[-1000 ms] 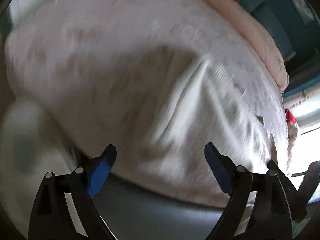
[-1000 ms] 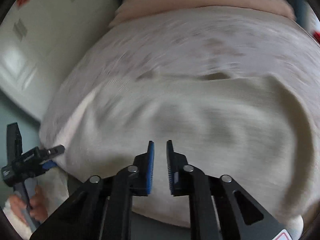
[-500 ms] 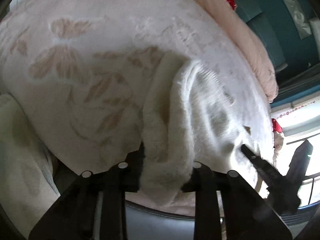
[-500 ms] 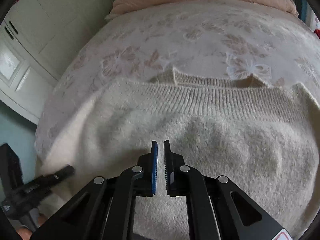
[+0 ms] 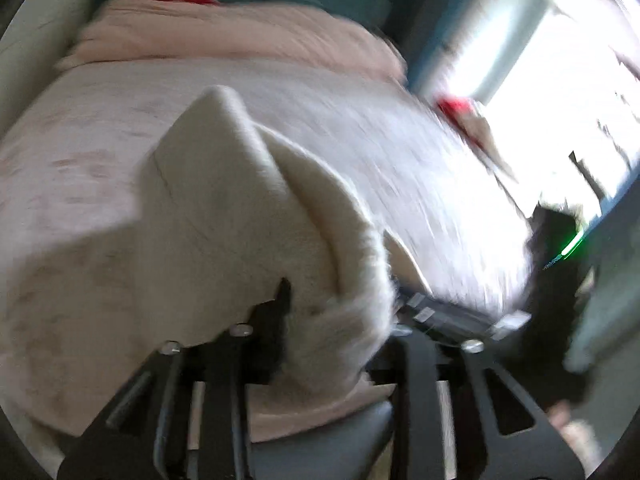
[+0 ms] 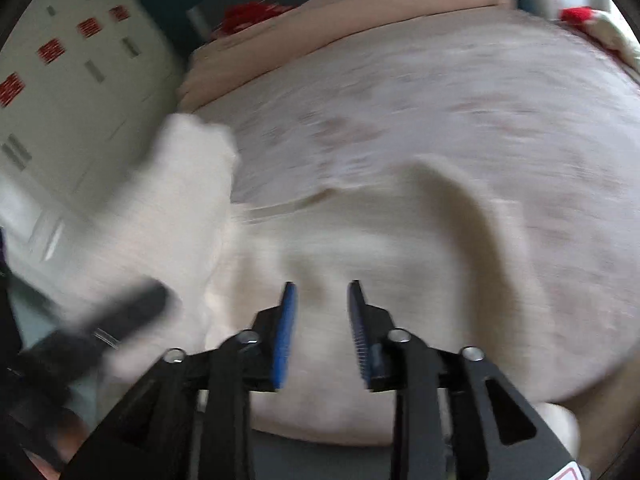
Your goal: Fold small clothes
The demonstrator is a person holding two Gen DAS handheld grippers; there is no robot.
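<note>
Now the left claw (image 5: 340, 320) grips the cream sweater (image 5: 224, 216); the right claw (image 6: 320, 328), just opening, stands empty

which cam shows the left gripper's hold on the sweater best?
Left wrist: cream sweater bunches between the left gripper fingers, lifted. Right wrist shows only a blurred dark gripper against raised knit.

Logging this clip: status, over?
Left gripper jaws just eased wider, sweater bunched between, lifted. Right gripper jaws just opened, empty, over sweater. Nothing in the way.
</note>
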